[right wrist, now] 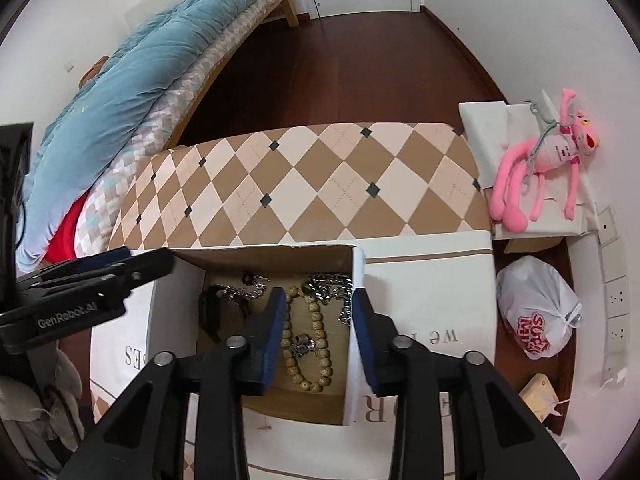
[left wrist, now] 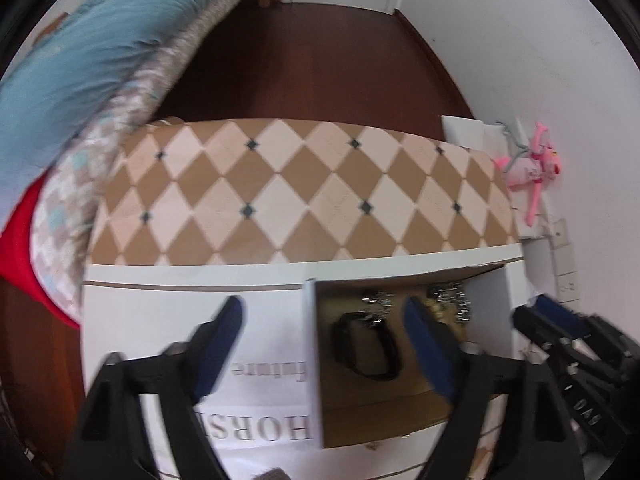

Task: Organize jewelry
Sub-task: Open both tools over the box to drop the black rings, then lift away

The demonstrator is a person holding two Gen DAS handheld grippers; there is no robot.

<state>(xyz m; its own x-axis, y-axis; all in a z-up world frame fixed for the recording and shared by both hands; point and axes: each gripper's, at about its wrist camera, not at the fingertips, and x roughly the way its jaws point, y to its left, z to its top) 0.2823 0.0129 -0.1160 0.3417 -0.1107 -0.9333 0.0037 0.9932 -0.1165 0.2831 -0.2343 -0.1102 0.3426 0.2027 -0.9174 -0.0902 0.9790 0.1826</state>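
An open cardboard box (right wrist: 276,404) sits on a white printed cloth; it also shows in the left wrist view (left wrist: 360,420). Inside lie a wooden bead bracelet (right wrist: 316,344), silver chains (right wrist: 332,284) and a black watch (right wrist: 212,312), which the left wrist view also shows (left wrist: 368,348). My right gripper (right wrist: 320,332) is open and empty, its fingers low over the bead bracelet. My left gripper (left wrist: 324,344) is open and empty, straddling the box's left wall. Each gripper appears in the other's view, the right one (left wrist: 560,328) and the left one (right wrist: 92,280).
A diamond-patterned cushion (right wrist: 312,184) lies behind the box. A bed with a blue duvet (right wrist: 132,80) is at the left. A pink plush toy (right wrist: 548,160) on white boxes and a white plastic bag (right wrist: 536,312) stand at the right by the wall.
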